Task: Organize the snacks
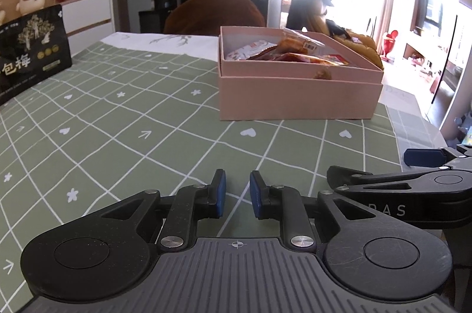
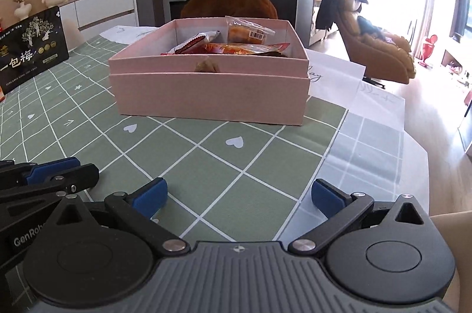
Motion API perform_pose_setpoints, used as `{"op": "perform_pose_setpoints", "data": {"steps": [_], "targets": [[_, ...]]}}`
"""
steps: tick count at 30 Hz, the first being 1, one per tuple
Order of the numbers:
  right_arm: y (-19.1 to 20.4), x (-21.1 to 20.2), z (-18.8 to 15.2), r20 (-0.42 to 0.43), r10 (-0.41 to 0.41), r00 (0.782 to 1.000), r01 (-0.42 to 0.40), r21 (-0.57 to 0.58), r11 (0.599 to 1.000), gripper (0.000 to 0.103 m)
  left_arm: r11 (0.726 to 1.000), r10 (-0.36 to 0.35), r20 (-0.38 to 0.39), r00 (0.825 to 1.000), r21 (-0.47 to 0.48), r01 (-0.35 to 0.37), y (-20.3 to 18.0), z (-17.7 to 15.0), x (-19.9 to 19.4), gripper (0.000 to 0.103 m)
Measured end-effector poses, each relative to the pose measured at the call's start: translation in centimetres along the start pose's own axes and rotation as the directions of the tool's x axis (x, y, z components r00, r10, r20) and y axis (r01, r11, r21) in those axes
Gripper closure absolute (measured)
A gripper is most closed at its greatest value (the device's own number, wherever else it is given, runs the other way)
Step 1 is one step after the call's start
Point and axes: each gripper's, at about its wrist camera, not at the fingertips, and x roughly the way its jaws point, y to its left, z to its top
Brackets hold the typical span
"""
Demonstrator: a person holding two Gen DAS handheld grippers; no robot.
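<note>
Both tools are empty, left tool [image 1: 237, 193] clenched, right tool [image 2: 239, 196] released, before one pink box [image 2: 206, 94] of snacks.

Hidden and cut-off parts

The pink box [image 2: 206, 94] wall hides the lower parts of the snack packets [image 2: 236, 47]; the black pouch [image 1: 29, 53] is cut by the left edge, its small print illegible.

Both grippers low in frame, side by side, nothing held.

I see the left gripper [image 1: 237, 193] bottom centre, pads drawn near together with only a narrow gap, empty. Right gripper [image 2: 239, 196] bottom centre, jaws spread wide, empty. Each one's tip intrudes at the other view's lower edge.
</note>
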Motion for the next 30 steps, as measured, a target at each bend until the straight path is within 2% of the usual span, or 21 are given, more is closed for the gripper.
{"op": "perform_pose_setpoints", "data": {"steps": [30], "targets": [[0.00,0.08,0.09,0.000,0.002,1.000,-0.002,0.001,1.000,0.000,1.000,0.005,0.001,1.000,0.008,-0.005,0.03,-0.08,-0.08,0.081]]}}
